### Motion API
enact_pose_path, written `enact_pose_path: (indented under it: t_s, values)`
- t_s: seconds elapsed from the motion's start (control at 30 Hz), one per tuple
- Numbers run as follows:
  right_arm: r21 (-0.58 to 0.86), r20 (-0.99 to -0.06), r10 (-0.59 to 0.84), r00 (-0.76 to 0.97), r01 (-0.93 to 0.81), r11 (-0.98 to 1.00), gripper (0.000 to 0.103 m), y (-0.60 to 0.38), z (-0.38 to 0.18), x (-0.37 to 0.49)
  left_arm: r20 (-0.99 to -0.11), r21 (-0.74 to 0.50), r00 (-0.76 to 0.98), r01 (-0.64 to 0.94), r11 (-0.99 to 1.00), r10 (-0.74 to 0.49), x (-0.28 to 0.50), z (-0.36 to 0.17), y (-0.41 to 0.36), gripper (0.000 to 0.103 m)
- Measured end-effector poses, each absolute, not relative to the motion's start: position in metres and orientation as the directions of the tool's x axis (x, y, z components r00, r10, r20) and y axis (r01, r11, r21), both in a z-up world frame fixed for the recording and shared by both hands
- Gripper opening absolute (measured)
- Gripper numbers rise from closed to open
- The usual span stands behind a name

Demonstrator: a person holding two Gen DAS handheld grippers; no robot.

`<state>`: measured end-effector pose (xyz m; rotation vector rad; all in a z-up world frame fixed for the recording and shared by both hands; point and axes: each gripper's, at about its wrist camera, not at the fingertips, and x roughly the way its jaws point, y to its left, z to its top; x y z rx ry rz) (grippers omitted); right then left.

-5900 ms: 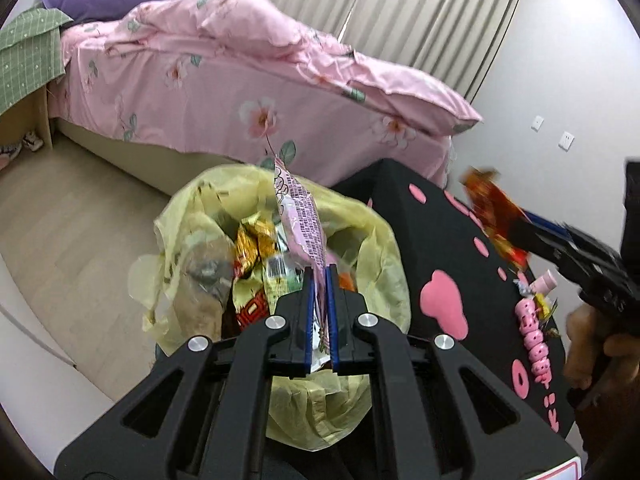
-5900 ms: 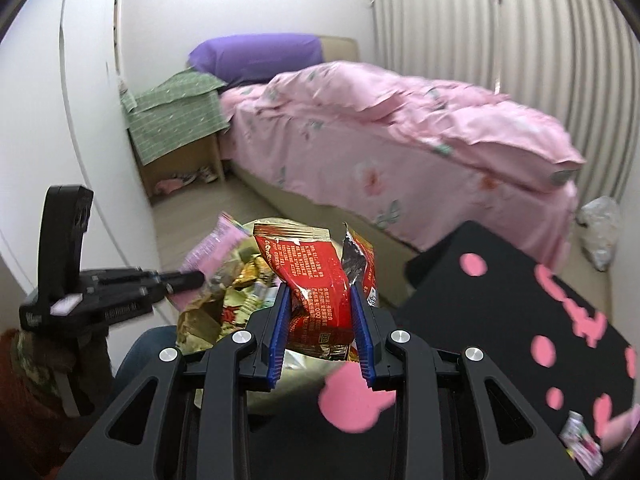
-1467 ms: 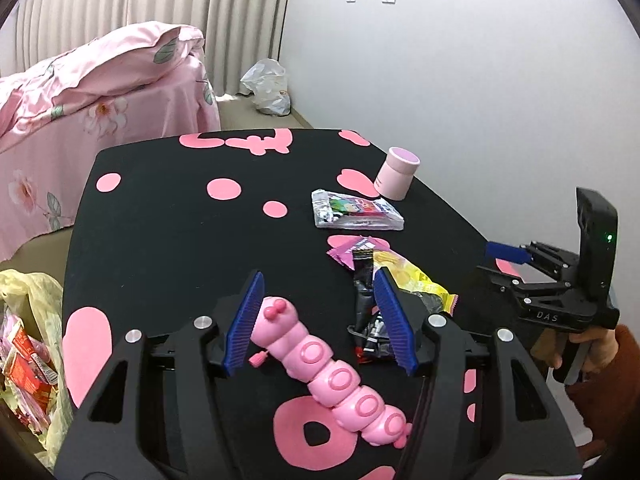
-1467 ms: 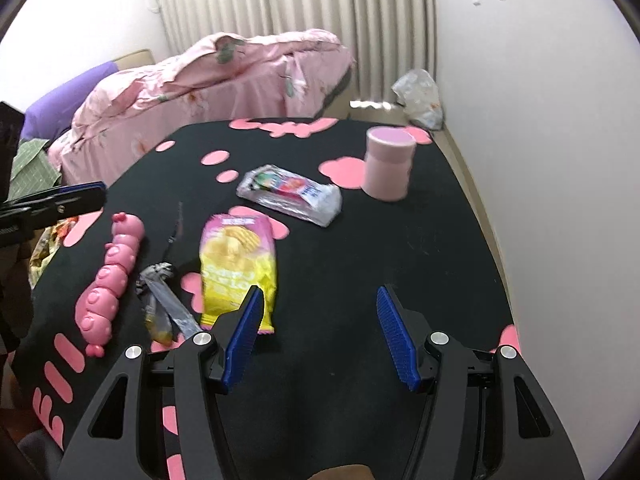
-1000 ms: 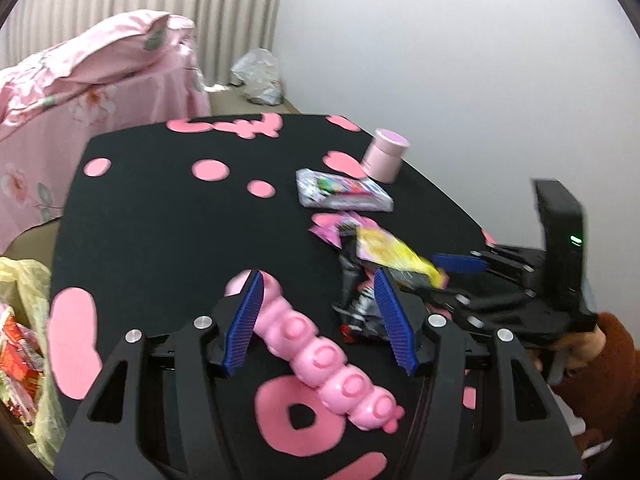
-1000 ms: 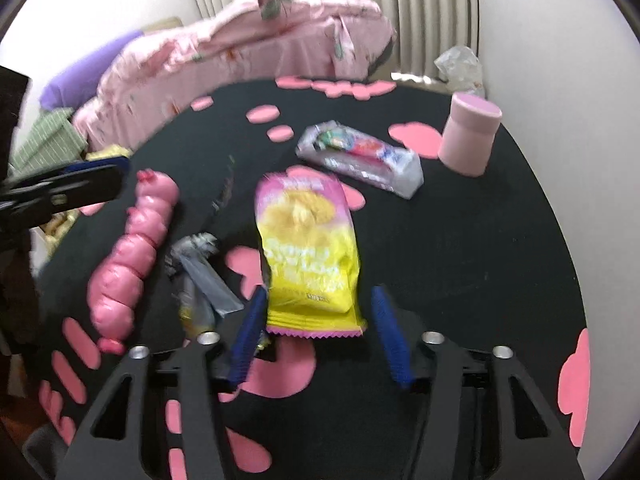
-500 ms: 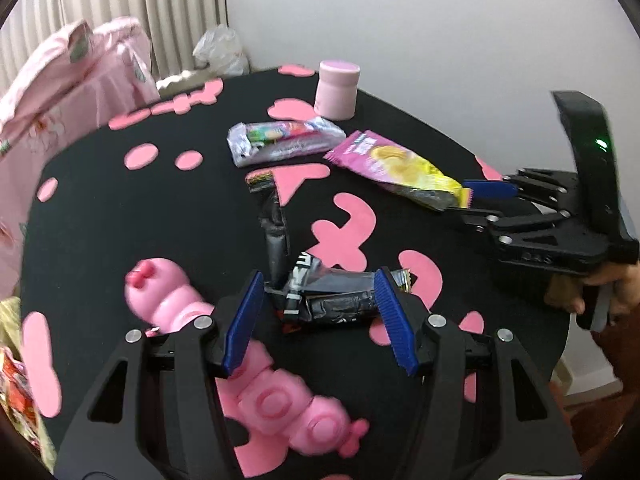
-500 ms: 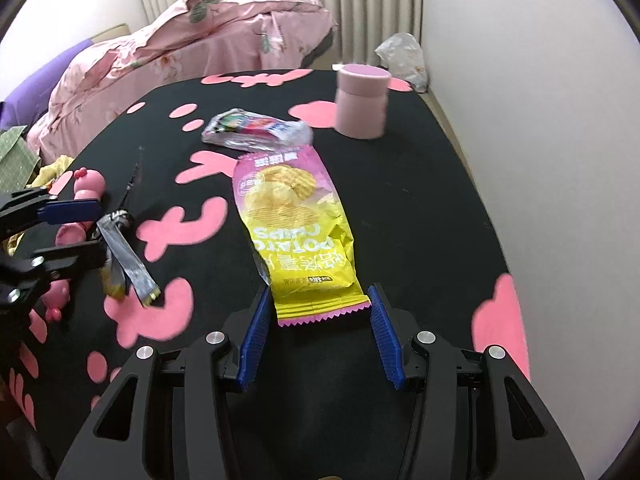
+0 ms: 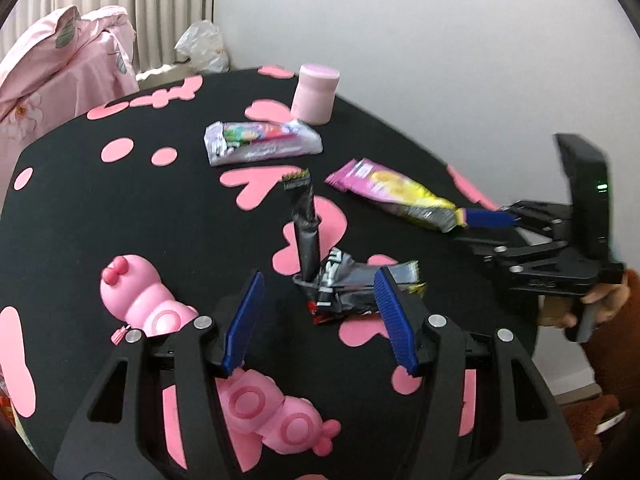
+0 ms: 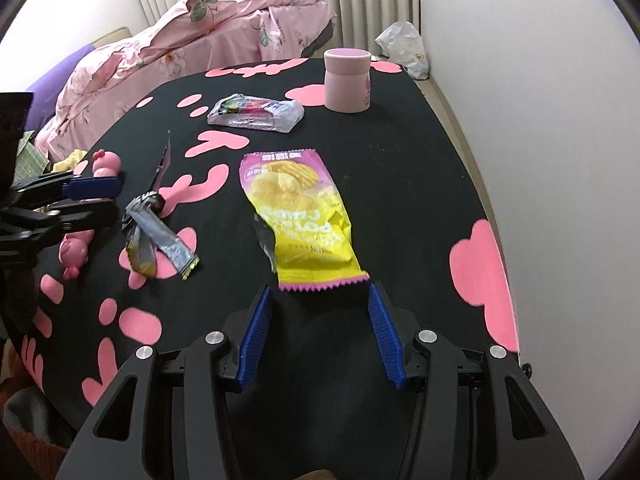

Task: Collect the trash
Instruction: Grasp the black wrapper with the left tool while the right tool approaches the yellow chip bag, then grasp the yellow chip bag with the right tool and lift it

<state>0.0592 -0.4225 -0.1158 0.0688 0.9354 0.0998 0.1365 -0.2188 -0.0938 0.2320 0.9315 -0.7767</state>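
Lying crumpled, dark silvery wrapper [image 9: 352, 286] between gaping left gripper [image 9: 320, 318] pads.

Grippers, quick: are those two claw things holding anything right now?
Left gripper: open, empty, jaws either side of the crumpled black wrapper.
Right gripper: open, empty, just short of the yellow chip bag.

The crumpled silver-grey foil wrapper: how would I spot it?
Start from the black table with pink blotches. Left of the flat yellow-and-pink crisp packet lies the crumpled silver-grey foil wrapper. It alone is dull, twisted and dark; the other packets are bright.
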Motion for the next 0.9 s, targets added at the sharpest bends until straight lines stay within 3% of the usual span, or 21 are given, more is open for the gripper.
enact_pose_path:
  t_s: [0.23,0.43,0.7,0.77,0.9]
  values:
    - [0.091,-0.784,0.096,0.613,-0.039,0.995,0.047,-0.426,-0.103,0.038,-0.828,-0.135,0.332,0.665,0.735,-0.453,0.139,-0.108,-0.244,0.055]
    - [0.178,-0.684,0.131,0.718,-0.010,0.984,0.047,-0.447,-0.077,0.038,-0.832,-0.161,0.309,0.659,0.735,-0.460,0.137,-0.111,-0.245,0.062]
    - [0.130,-0.756,0.117,0.644,-0.027,0.991,0.046,-0.428,-0.106,0.091,-0.811,-0.238,0.283,0.639,0.732,-0.512,0.134,-0.109,-0.236,0.062]
    - [0.107,-0.777,0.108,0.621,-0.039,0.993,0.040,-0.421,-0.117,0.097,-0.797,-0.274,0.259,0.650,0.709,-0.545,0.130,-0.109,-0.232,0.062]
    - [0.042,-0.760,0.079,0.645,-0.072,0.997,0.014,-0.410,-0.110,0.090,-0.786,-0.283,0.250,0.666,0.690,-0.565,0.125,-0.107,-0.230,0.062]
